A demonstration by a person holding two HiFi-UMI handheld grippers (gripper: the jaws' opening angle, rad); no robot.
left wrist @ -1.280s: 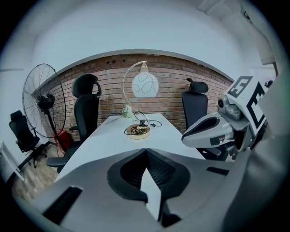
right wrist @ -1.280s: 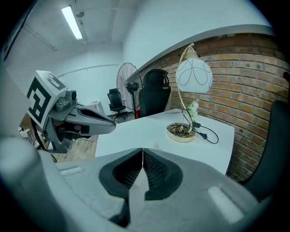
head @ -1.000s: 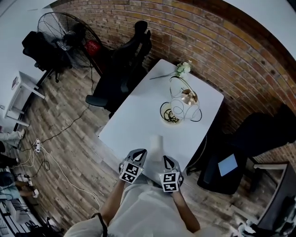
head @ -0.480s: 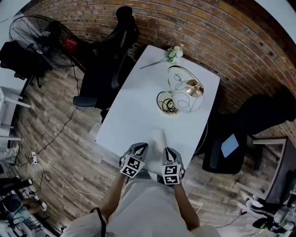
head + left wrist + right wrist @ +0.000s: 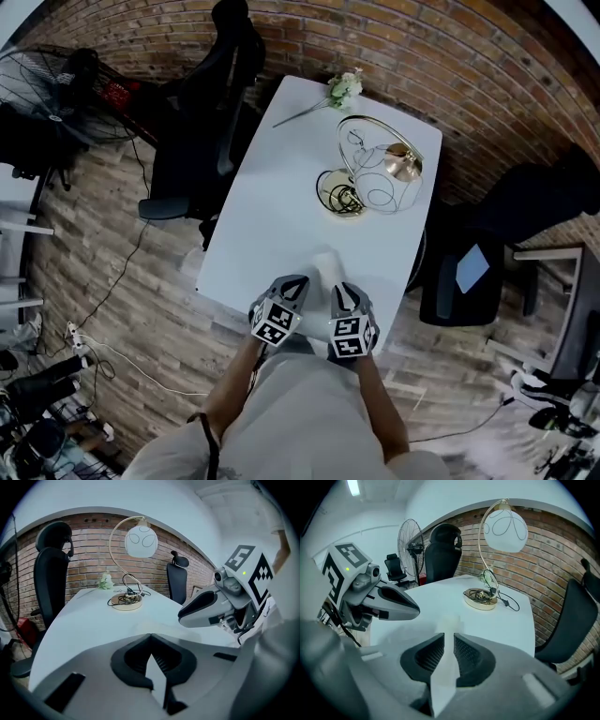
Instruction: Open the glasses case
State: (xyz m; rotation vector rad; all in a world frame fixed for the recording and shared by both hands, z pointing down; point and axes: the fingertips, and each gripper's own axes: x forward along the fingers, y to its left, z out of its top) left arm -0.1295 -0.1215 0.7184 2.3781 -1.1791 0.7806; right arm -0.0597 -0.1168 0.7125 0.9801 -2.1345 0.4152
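Head view: my left gripper [image 5: 295,284] and my right gripper [image 5: 343,291] are side by side over the near edge of the white table [image 5: 281,187]. The pale glasses case [image 5: 325,266] lies on the table just in front of them, between their tips.

Left gripper view: my jaws are pressed together at the tips and hold nothing. A lamp [image 5: 140,541] stands far ahead.

Right gripper view: my jaws have just been opening and stand a little apart, empty. The case sits just past them.
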